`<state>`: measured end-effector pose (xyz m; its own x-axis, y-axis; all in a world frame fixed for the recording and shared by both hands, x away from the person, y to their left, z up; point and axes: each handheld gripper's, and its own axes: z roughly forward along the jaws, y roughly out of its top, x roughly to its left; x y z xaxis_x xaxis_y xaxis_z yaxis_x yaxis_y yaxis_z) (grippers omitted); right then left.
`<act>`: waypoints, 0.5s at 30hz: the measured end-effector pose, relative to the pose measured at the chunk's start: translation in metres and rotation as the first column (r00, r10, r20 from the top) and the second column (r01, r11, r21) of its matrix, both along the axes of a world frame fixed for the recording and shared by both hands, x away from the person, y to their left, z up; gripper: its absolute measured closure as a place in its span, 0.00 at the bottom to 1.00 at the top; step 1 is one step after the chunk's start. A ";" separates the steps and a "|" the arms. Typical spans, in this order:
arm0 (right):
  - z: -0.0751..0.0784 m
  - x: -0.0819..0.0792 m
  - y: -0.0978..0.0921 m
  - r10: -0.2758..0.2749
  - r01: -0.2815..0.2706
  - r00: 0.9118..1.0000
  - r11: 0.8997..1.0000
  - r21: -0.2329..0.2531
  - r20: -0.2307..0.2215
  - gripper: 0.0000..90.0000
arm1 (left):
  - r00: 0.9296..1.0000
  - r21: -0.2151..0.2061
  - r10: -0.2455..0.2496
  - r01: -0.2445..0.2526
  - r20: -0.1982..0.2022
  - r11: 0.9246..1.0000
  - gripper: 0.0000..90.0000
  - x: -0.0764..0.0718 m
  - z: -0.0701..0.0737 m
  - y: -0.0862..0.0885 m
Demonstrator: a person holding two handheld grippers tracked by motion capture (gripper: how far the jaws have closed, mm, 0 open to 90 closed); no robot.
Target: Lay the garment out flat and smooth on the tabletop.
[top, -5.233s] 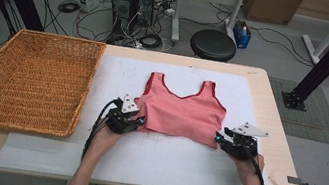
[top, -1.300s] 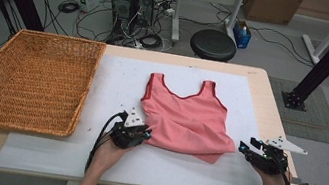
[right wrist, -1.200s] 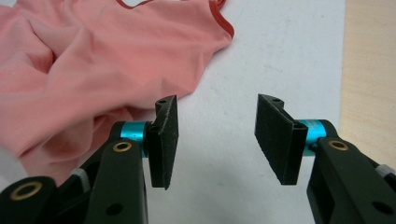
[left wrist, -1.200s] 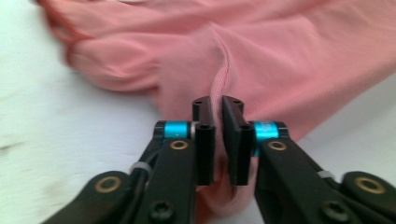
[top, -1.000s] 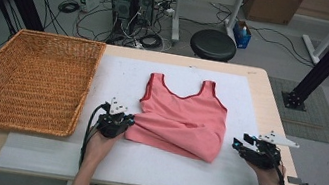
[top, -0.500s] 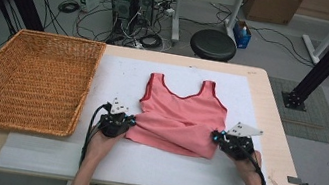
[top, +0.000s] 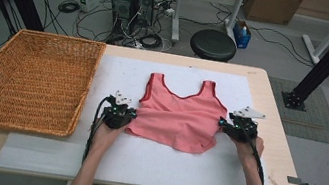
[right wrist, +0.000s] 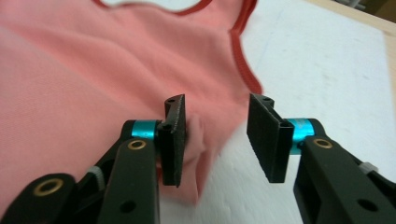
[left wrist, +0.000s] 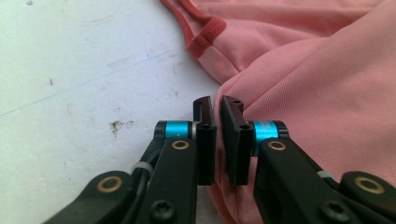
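A pink tank top (top: 178, 120) with darker red trim lies on the white sheet (top: 140, 164), straps pointing away from me. My left gripper (top: 129, 116) sits at its lower left corner. In the left gripper view the jaws (left wrist: 215, 105) stand almost together, pinching the fabric's (left wrist: 327, 70) edge. My right gripper (top: 224, 124) is at the top's right side. In the right gripper view it (right wrist: 217, 105) stands open, with a fold of the pink cloth (right wrist: 93, 60) lying against the left jaw and bare sheet under the right jaw.
An empty wicker basket (top: 50, 37) takes up the table's left end. The wooden table edge (top: 288, 159) runs close to the right of my right hand. A black stool (top: 213, 44), computer towers and cables are on the floor beyond the table.
My right gripper came in from the right table edge to the top's right side and now sits slightly farther up it. The left gripper stayed put, holding the corner.
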<state>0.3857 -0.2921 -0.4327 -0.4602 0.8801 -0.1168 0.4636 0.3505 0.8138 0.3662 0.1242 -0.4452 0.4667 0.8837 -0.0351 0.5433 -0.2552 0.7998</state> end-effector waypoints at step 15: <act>-0.016 -0.036 0.012 0.316 -0.313 0.943 0.949 0.043 -0.105 0.67 | 0.997 -0.057 -0.002 0.006 0.083 0.998 0.68 -0.023 0.011 0.007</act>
